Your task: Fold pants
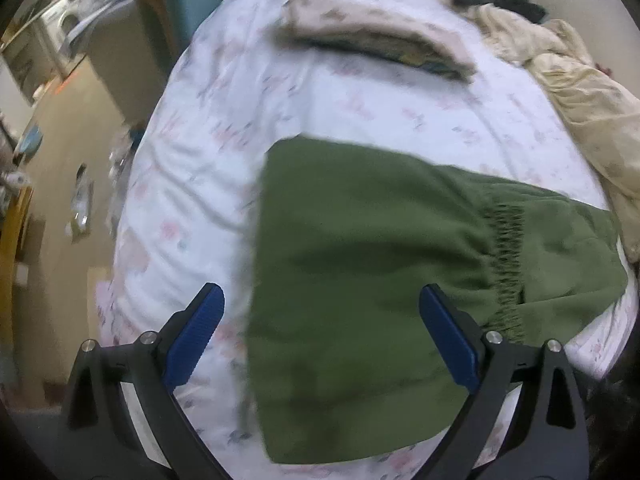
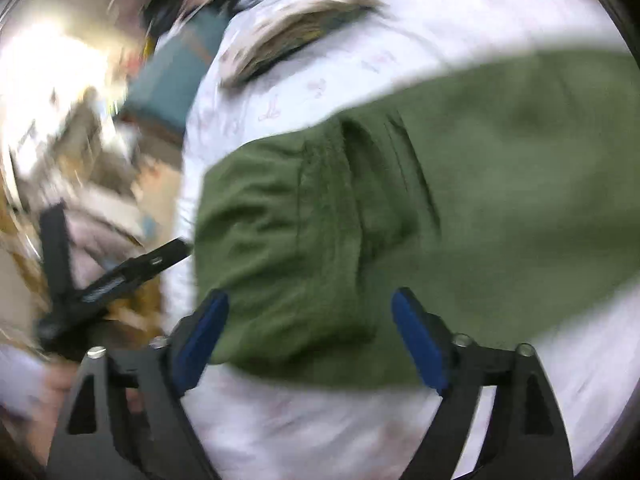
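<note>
Olive green pants (image 1: pixel 376 264) lie folded on a white flowered bed sheet (image 1: pixel 200 184), with the gathered elastic waistband (image 1: pixel 506 268) toward the right. My left gripper (image 1: pixel 320 300) hovers open above the pants' left edge, its blue pads wide apart and empty. In the right wrist view the same pants (image 2: pixel 400 220) fill the middle, blurred by motion. My right gripper (image 2: pixel 310 308) stands open over their near folded end, with cloth below the jaws but not pinched. The left gripper's black body (image 2: pixel 120 276) shows at the left of that view.
A folded patterned cloth (image 1: pixel 376 36) lies farther up the bed. Crumpled cream bedding (image 1: pixel 580 92) and a dark garment (image 1: pixel 516 0) are piled at the far right. The bed's left edge drops to a beige floor (image 1: pixel 60 152) with scattered items and furniture.
</note>
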Demonstrator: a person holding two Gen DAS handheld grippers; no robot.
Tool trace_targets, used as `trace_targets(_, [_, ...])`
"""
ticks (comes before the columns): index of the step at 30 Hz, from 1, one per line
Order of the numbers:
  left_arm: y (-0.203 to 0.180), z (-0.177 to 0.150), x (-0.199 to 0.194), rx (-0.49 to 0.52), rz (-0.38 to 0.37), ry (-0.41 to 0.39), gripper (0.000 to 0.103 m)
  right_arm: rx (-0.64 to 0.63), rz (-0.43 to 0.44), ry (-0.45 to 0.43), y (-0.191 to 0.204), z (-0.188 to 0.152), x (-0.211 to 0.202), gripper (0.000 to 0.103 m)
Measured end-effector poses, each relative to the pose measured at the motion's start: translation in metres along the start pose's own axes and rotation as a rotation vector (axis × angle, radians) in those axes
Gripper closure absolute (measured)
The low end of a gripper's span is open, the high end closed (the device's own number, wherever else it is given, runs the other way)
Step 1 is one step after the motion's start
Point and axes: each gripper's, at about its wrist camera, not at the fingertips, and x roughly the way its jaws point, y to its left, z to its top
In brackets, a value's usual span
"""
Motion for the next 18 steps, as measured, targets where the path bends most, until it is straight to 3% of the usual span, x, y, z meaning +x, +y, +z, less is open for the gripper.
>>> trace_targets(2, [-0.010, -0.002, 0.000, 0.012, -0.030, -0.023, 0.007, 0.264, 0.131, 0.031, -0.036, -0.033, 0.003, 0.016])
trace_targets(4, [-0.018, -0.005, 0.009, 0.026, -0.064, 0.003, 0.007, 0.458, 0.200, 0.038, -0.055, -0.062, 0.019, 0.015])
trace_targets(7, [-0.025, -0.010, 0.027, 0.055, -0.041, 0.053, 0.007, 0.500, 0.132, -0.005, -0.076, -0.065, 0.034, 0.016])
trace_targets(10, [-0.019, -0.013, 0.042, 0.025, -0.028, 0.114, 0.007, 0.584, 0.142, -0.169, -0.108, -0.039, 0.018, 0.016])
trace_targets(13, [-0.011, -0.015, 0.051, -0.014, -0.019, 0.152, 0.007, 0.614, 0.060, -0.359, -0.143, -0.004, -0.019, 0.016])
trace_targets(16, [-0.010, -0.016, 0.056, 0.000, -0.004, 0.163, 0.007, 0.811, 0.049, -0.576, -0.212, 0.016, -0.068, 0.016])
trace_targets(18, [-0.011, -0.016, 0.058, 0.009, 0.002, 0.167, 0.007, 0.889, 0.064, -0.658, -0.242, 0.027, -0.092, 0.016])
